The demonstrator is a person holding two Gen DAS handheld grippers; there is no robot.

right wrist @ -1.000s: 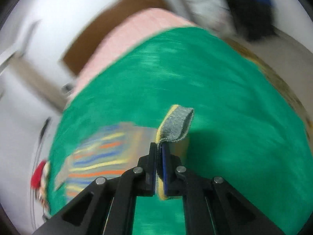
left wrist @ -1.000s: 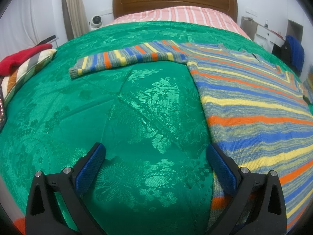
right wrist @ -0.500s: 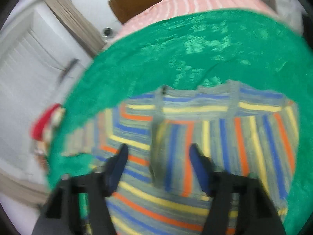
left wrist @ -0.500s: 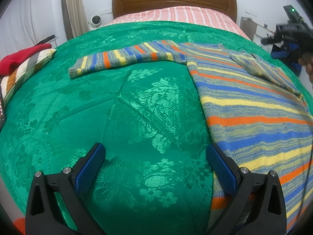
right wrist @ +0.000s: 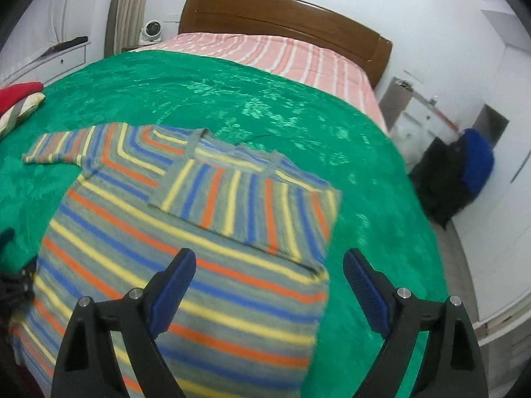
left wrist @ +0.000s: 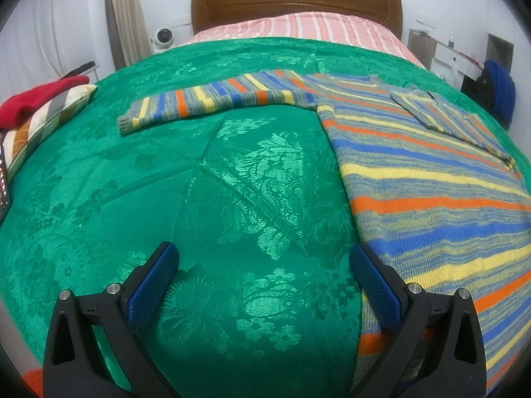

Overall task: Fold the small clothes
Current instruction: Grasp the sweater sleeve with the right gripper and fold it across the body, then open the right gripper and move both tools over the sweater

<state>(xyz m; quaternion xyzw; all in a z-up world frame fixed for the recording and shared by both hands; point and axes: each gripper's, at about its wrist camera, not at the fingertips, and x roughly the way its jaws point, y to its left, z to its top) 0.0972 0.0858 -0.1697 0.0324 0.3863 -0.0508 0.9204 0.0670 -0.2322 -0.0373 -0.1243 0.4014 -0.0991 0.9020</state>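
A striped knit sweater (left wrist: 431,182) (right wrist: 186,248) in grey, blue, orange and yellow lies flat on the green bedspread (left wrist: 166,182). Its left sleeve (left wrist: 212,99) stretches out sideways. Its right sleeve (right wrist: 245,199) is folded across the chest. My left gripper (left wrist: 262,265) hovers open above bare bedspread just left of the sweater's hem. My right gripper (right wrist: 268,268) hangs above the sweater's right side by the folded sleeve; its jaws are opening and nothing is between them.
A striped cushion with a red garment (left wrist: 43,99) lies at the bed's left edge. Pink striped bedding (left wrist: 298,30) and a wooden headboard (left wrist: 295,3) are at the far end. A dark bag with blue cloth (right wrist: 464,172) stands on the floor at right.
My right gripper, earlier shut on the sleeve cuff, carried it over the sweater, let it go and opened wide. The right sleeve now lies folded on the chest. My left gripper stayed still.
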